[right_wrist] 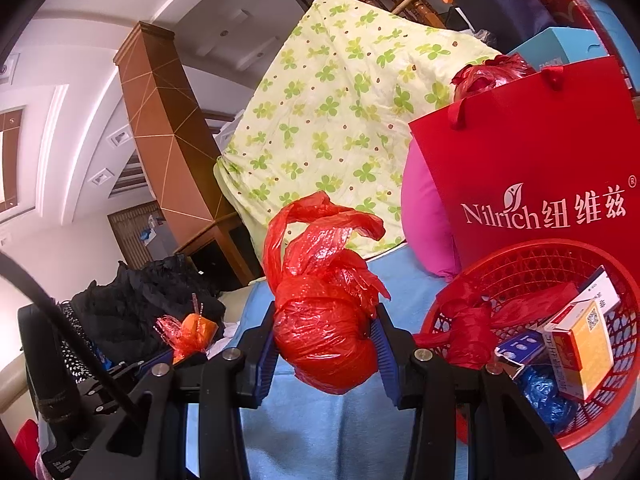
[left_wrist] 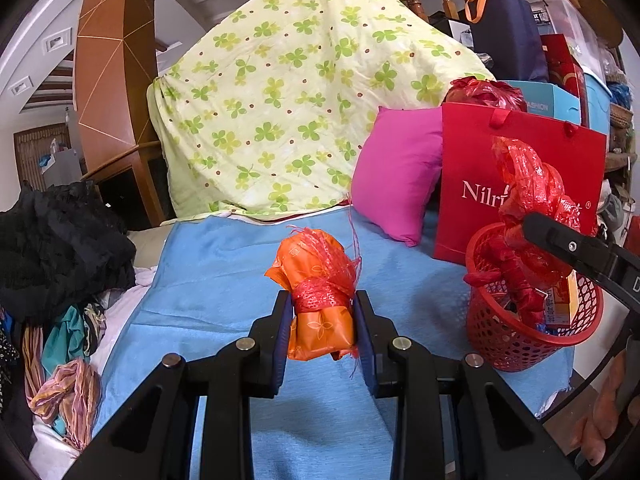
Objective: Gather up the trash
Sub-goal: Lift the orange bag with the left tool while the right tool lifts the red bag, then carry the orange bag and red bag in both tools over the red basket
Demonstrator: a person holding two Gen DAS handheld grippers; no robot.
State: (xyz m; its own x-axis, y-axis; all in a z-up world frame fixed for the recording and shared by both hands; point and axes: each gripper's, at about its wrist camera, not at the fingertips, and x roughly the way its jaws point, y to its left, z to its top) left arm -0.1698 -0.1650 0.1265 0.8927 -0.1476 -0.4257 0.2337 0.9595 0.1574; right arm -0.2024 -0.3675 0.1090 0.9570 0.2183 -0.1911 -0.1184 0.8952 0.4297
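My left gripper [left_wrist: 323, 320] is shut on an orange packet wrapped in red netting [left_wrist: 316, 304], held above the blue cloth [left_wrist: 224, 280]. My right gripper [right_wrist: 326, 340] is shut on a knotted red plastic bag [right_wrist: 324, 320], which hangs just left of a red mesh basket [right_wrist: 520, 264]. In the left wrist view that red plastic bag [left_wrist: 528, 200] hangs over the red mesh basket [left_wrist: 516, 352], pinched by the right gripper's black fingers [left_wrist: 560, 240]. The basket holds another red bag [right_wrist: 468, 332], small boxes [right_wrist: 580, 344] and a blue wrapper [right_wrist: 544, 396]. The orange packet [right_wrist: 192, 332] also shows at the left in the right wrist view.
Behind the basket stands a red paper bag [right_wrist: 540, 168] against a pink cushion [left_wrist: 396, 176] and a green-flowered pillow [left_wrist: 280, 104]. A black garment [left_wrist: 60, 248] and mixed clothes [left_wrist: 68, 392] lie at the left. Stacked boxes [left_wrist: 560, 60] crowd the back right.
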